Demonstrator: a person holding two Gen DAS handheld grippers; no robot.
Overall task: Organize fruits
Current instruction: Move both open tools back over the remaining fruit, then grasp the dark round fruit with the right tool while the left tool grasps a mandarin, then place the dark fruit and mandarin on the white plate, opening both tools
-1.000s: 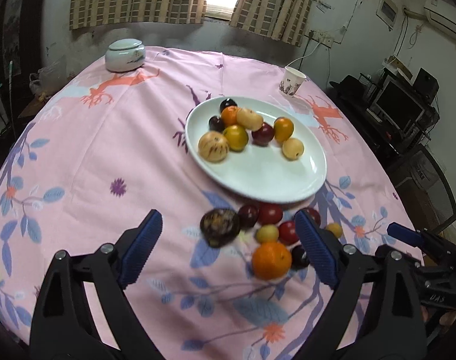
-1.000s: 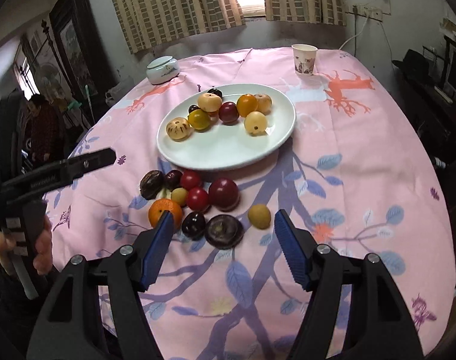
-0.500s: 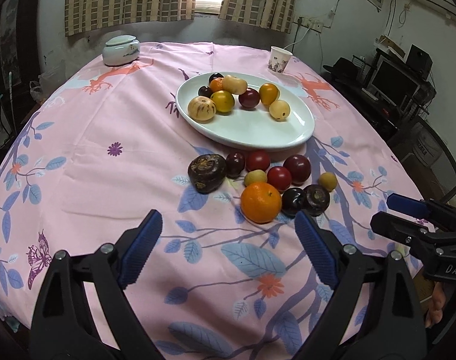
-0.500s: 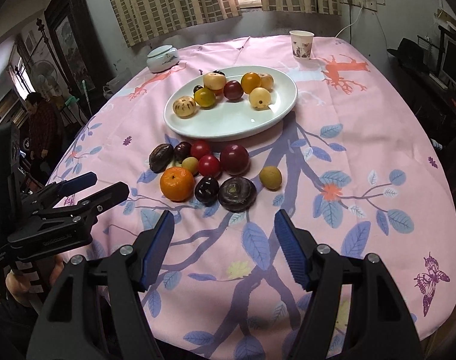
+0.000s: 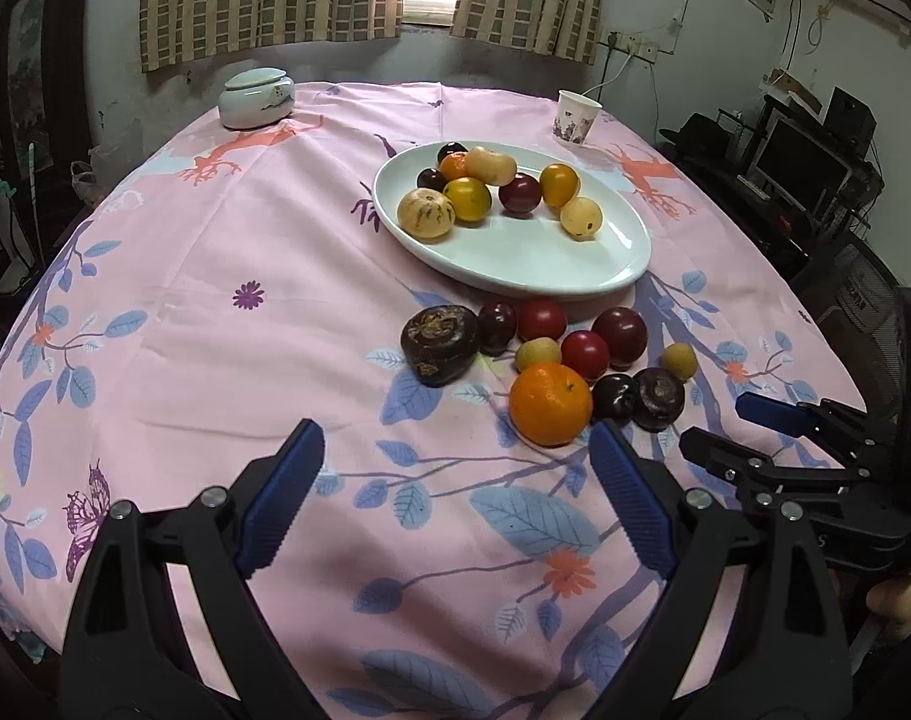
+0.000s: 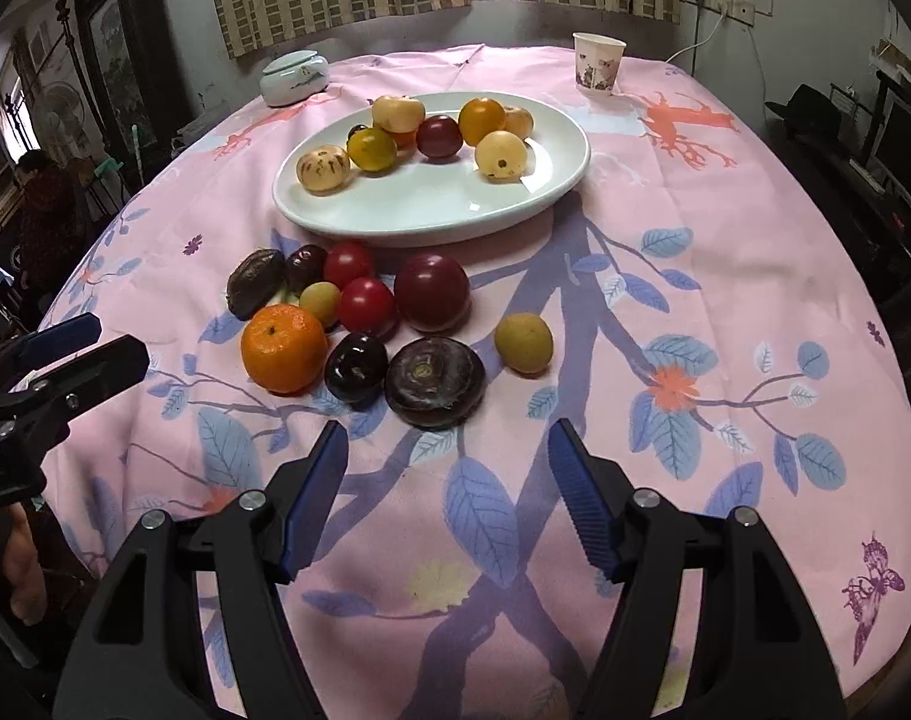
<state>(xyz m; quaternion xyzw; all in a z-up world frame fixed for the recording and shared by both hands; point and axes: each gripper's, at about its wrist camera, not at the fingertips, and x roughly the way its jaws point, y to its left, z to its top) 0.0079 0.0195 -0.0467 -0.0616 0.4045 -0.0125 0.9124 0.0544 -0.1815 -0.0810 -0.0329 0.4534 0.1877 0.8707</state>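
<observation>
Right tool (image 6: 449, 483) open at a moderate gap, nothing between the pads, poised above the pink-clothed desk (image 6: 725, 252) in the lower centre of the right wrist frame. Left tool (image 5: 458, 495) opened wider, likewise empty, in the lower centre of the left wrist frame. Loose fruit clustered mid-frame on the cloth, just below the white plate (image 6: 551, 192), which already carries several fruits along its upper half. Nearest target for the right tool: dark ridged fruit (image 6: 434, 381), flattened and round, no marked long axis, lying directly ahead of the gap and slightly left of its centre line. Black plum (image 6: 356, 367) touching that fruit on its left; yellow fruit (image 6: 523, 342) apart on its right. Nearest target for the left tool: orange (image 5: 550, 403), ahead and right of centre, just above the right pad. Judged: right tool better aligned, a straight advance sufficient; crowding on the left side a risk of nudging the black plum. Plate further up the frame beyond the cluster, lower half bare for placement.
</observation>
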